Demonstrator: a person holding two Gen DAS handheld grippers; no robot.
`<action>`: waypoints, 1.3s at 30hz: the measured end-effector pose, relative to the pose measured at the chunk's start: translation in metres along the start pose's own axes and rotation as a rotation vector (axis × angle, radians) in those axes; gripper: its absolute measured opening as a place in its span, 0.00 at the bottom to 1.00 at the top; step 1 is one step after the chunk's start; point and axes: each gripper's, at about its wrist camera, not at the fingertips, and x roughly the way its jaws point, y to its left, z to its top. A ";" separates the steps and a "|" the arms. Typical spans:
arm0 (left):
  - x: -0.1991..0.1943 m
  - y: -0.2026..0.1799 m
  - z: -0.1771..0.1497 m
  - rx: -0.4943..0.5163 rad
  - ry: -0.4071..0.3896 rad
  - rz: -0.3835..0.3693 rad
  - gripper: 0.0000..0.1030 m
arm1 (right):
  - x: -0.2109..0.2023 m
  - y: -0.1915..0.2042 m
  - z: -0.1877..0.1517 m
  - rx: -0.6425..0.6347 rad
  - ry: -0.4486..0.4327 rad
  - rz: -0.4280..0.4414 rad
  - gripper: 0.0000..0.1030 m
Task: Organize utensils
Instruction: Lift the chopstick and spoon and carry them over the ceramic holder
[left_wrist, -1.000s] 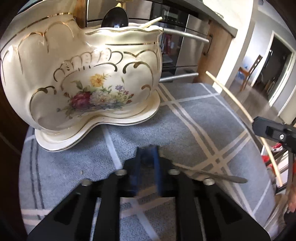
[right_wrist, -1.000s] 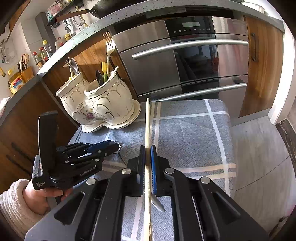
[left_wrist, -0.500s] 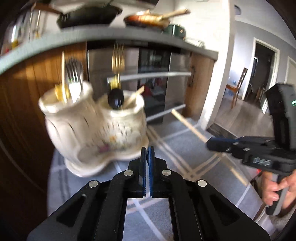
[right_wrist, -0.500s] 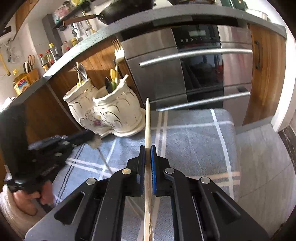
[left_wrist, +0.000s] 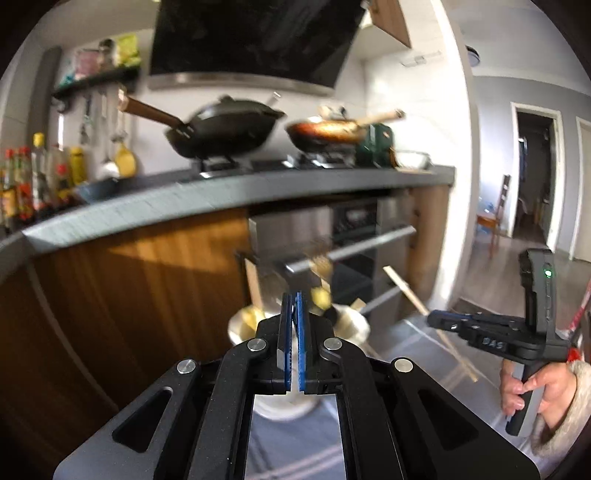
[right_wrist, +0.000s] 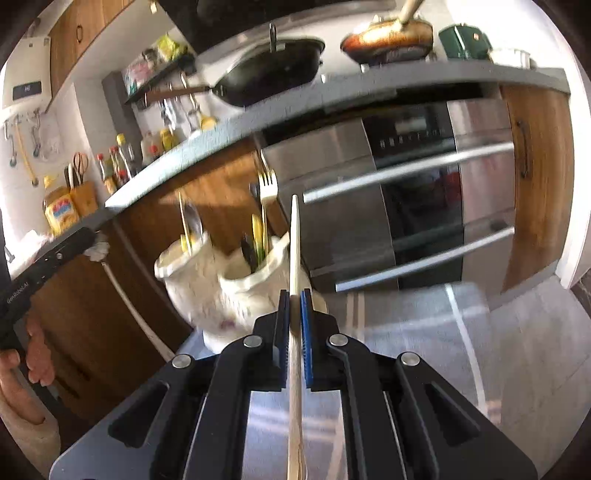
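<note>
My right gripper (right_wrist: 294, 295) is shut on a long pale wooden utensil (right_wrist: 294, 243) that points up and forward toward the white ceramic two-pot utensil holder (right_wrist: 236, 291). The holder carries forks, spoons and yellow-handled pieces. In the right wrist view my left gripper (right_wrist: 86, 240) is at the far left, shut on a thin silver utensil (right_wrist: 129, 299) that hangs down from it. In the left wrist view the left gripper (left_wrist: 293, 297) has its pads nearly together, the blurred holder (left_wrist: 351, 323) just behind them. The right gripper (left_wrist: 434, 317) shows at the right with the wooden utensil (left_wrist: 410, 295).
The holder stands on a grey checked cloth (right_wrist: 413, 325). Behind it are wooden cabinet fronts (right_wrist: 218, 199) and a steel oven (right_wrist: 406, 192) with bar handles. The counter above carries a black wok (left_wrist: 225, 129), a pan (left_wrist: 325, 131) and bottles (left_wrist: 22, 177).
Both grippers have risen and tilted up, so the counter and stove now show. The left gripper has lifted the silver utensil off the cloth. The right gripper has moved closer to the holder.
</note>
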 end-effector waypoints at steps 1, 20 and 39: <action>0.000 0.009 0.008 -0.002 -0.012 0.022 0.03 | 0.002 0.002 0.007 -0.007 -0.026 -0.002 0.06; 0.050 0.073 0.050 0.062 -0.039 0.195 0.03 | 0.100 0.045 0.056 -0.006 -0.200 -0.028 0.06; 0.086 0.042 0.000 0.176 0.063 0.106 0.03 | 0.095 0.045 0.020 -0.174 -0.124 -0.061 0.06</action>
